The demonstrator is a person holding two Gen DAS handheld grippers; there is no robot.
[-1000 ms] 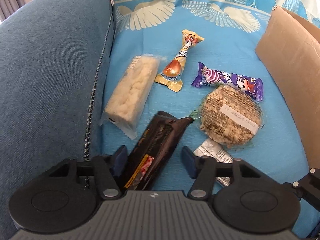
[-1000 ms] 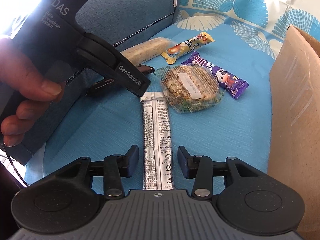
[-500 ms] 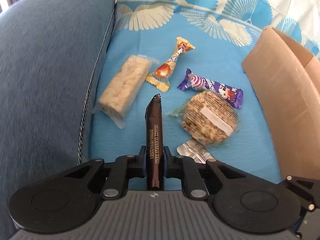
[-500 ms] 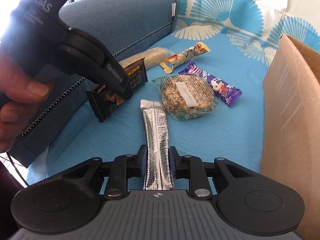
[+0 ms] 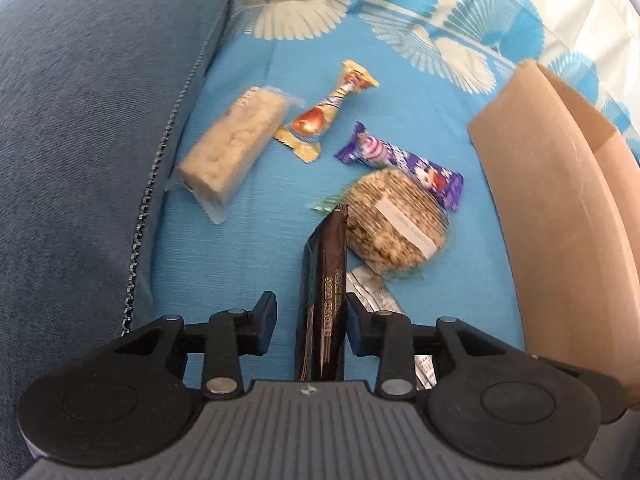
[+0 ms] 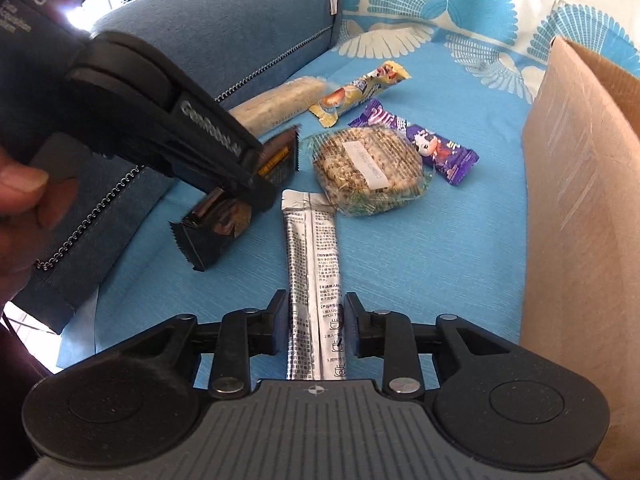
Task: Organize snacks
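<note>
Since half a second ago both jaws, then clamped, are opening. Left gripper (image 5: pixel 307 317): dark cracker pack (image 5: pixel 323 296) between the jaws, leaning on the right pad, left pad clear. Right gripper (image 6: pixel 316 322): silver sachet (image 6: pixel 313 276) between slightly parted jaws, lying on blue sheet (image 6: pixel 440 256). Cardboard box (image 6: pixel 580 208) at right.

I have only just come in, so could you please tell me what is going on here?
A person is sorting snacks on a blue sheet with a gripper in each hand. The left gripper has a black cracker pack between its jaws, which are opening; only one pad touches it. The right gripper straddles a silver sachet, its jaws opening too. Four more snacks lie beside a cardboard box.
</note>
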